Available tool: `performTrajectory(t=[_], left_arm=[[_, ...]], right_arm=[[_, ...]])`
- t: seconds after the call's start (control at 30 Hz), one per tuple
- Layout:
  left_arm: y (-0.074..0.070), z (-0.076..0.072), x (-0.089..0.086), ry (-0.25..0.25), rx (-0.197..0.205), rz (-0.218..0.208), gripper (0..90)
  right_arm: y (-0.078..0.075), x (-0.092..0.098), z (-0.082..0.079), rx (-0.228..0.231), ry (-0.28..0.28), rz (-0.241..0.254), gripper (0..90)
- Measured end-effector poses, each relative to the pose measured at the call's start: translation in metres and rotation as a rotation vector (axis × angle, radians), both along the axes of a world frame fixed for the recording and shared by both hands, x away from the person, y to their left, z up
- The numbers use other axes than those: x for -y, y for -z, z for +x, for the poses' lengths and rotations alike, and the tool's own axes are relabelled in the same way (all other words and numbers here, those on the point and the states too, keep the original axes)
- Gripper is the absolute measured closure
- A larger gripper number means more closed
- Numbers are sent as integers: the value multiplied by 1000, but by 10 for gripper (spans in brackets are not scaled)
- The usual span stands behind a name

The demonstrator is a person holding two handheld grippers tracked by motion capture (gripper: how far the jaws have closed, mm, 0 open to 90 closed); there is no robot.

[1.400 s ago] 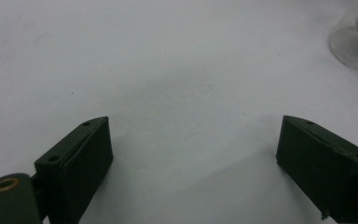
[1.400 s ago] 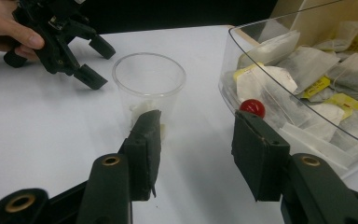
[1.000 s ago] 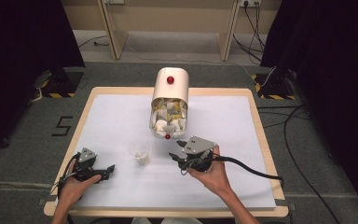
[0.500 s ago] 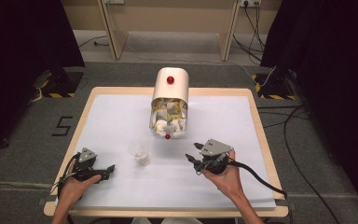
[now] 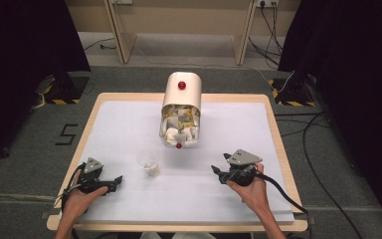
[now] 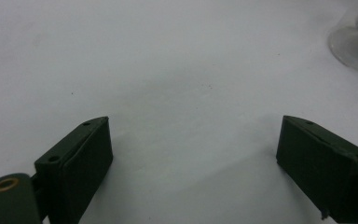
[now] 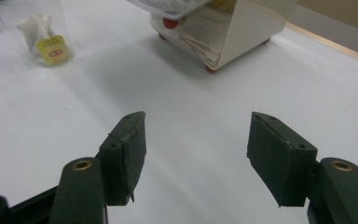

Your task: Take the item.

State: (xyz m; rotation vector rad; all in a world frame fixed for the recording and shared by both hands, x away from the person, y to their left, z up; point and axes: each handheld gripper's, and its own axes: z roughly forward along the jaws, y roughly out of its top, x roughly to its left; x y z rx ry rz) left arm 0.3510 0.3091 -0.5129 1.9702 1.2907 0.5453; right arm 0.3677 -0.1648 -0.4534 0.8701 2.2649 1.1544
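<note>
With nothing between them, right gripper [image 5: 218,172] fingers [image 7: 126,154] apart, just been opening, low over the white surface [image 5: 278,129]. Left gripper [image 5: 117,180] fingers [image 6: 81,158] wide apart too, holding nothing. Clear cup [image 5: 148,163] with a tea bag between both grippers, near the cream box [image 5: 181,107].

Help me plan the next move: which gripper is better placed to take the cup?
Left. The left gripper lies open near the cup, which shows at its view's edge. The right gripper, also open, sits farther off.
</note>
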Motion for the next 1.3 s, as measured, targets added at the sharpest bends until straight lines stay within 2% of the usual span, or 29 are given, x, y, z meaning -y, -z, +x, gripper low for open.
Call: performTrajectory(t=[0.03,0.13,0.3,0.47,0.5,0.63,0.73,0.97,1.13,1.27,1.3], left_arm=[[0,0,0,0,1,0,94],[0,0,0,0,0,1,94],[0,0,0,1,0,0,94],[0,0,0,0,0,-1,94],[0,0,0,0,0,-2,94],[0,0,0,0,1,0,94],[0,0,0,0,1,1,94],[0,0,0,0,0,-2,94],[0,0,0,-1,0,-1,95],[0,0,0,-1,0,-1,95],[0,0,0,0,0,-2,94]], right_arm=[[1,2,0,-4,8,0,367],[2,4,-1,-2,21,-41,352],[2,4,-3,0,21,-53,350],[6,11,-3,-12,38,-39,356],[8,17,-2,-14,60,-45,355],[11,27,-4,-29,81,-22,350],[12,28,-5,-25,79,-44,347],[21,31,-4,-76,86,-28,315],[23,32,-6,-86,88,-45,280],[27,32,-7,-113,79,-84,251],[29,33,-8,-120,79,-72,255]])
